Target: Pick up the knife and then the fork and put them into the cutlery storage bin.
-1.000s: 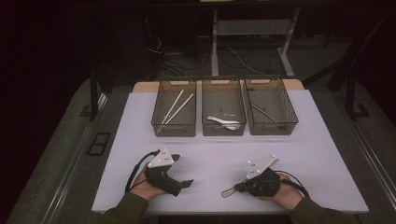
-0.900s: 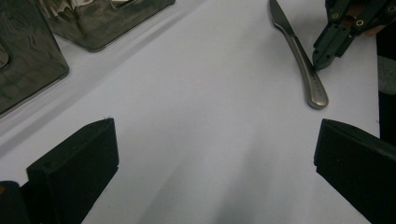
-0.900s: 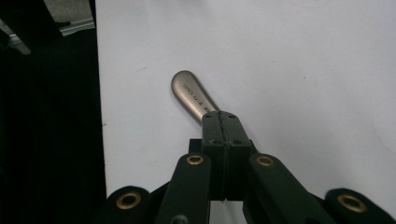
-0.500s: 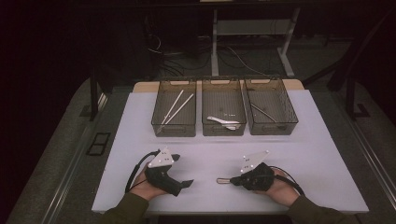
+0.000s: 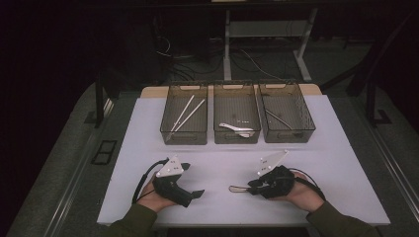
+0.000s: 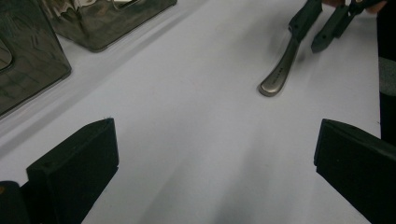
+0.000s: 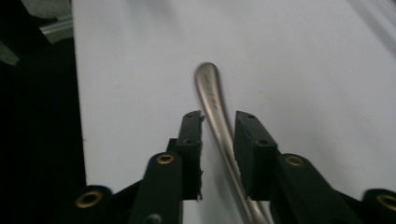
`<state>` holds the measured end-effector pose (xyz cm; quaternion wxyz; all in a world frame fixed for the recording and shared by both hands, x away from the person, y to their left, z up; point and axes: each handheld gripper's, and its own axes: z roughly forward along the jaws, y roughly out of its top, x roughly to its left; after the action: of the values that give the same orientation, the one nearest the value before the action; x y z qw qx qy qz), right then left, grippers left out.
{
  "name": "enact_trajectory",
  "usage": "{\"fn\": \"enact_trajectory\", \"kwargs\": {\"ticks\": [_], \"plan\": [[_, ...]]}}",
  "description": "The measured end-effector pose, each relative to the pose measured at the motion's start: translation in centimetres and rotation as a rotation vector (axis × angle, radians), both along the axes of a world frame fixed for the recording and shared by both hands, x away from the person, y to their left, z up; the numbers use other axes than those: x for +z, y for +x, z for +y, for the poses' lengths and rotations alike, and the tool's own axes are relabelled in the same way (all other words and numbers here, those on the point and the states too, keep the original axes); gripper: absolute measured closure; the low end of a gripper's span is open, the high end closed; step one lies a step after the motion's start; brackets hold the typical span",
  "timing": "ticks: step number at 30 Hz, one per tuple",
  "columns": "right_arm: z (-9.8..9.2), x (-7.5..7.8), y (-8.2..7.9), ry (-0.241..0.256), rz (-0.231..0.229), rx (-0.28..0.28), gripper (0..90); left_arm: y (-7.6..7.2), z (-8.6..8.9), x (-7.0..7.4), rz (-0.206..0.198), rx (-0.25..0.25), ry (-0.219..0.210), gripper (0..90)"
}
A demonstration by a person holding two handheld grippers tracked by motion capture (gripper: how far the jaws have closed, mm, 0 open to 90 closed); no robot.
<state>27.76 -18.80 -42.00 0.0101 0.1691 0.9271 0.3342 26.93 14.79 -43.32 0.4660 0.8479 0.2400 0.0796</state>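
A metal utensil handle [image 5: 238, 188] lies on the white table [image 5: 222, 163], front centre. My right gripper [image 5: 253, 186] points left and straddles the handle [image 7: 211, 88]. In the right gripper view [image 7: 218, 126] the jaws stand narrowly apart, with a thin gap on each side of the handle. The utensil's far end is hidden under the gripper. My left gripper [image 5: 192, 180] rests at the front left with its jaws wide open and nothing between them [image 6: 212, 158]. In the left gripper view the handle [image 6: 279, 77] lies ahead, with the right gripper [image 6: 317, 30] over it.
Three dark see-through bins stand in a row at the back. The left bin [image 5: 170, 140] holds two white sticks [image 5: 187, 112]. The middle bin [image 5: 217, 140] holds white utensils [image 5: 236, 129]. The right bin [image 5: 310, 131] holds a thin metal piece [image 5: 277, 118].
My right gripper has moved left and slightly away from me, with the utensil handle moving along between its jaws. The left gripper has stayed put.
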Motion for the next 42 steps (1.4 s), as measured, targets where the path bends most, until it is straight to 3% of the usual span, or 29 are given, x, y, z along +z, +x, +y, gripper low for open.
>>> {"fn": "enact_trajectory", "kwargs": {"ticks": [5, 14, 30, 38, 42], "plan": [[-0.8, 0.7, 0.7, -0.071, 0.006, -0.004, 65.2, 0.0, 0.0, 0.0, 0.003, 0.002, -0.002, 0.0], [-0.9, 1.1, 1.7, -0.243, -0.001, 0.112, 65.3, 0.0, 0.0, -0.1, 0.006, -0.001, 0.005, 0.0], [1.4, 0.3, 2.5, -0.403, -0.011, 0.239, 69.9, 0.1, 0.0, -0.1, 0.008, -0.003, 0.003, 0.0], [2.4, 0.1, 2.4, -0.47, -0.03, 0.289, 73.4, 0.1, -0.1, -0.2, 0.008, -0.006, 0.008, 0.0], [2.9, 0.1, 2.4, -0.502, -0.017, 0.298, 74.5, 0.1, -0.1, -0.2, 0.008, -0.006, 0.007, 0.0]]}}
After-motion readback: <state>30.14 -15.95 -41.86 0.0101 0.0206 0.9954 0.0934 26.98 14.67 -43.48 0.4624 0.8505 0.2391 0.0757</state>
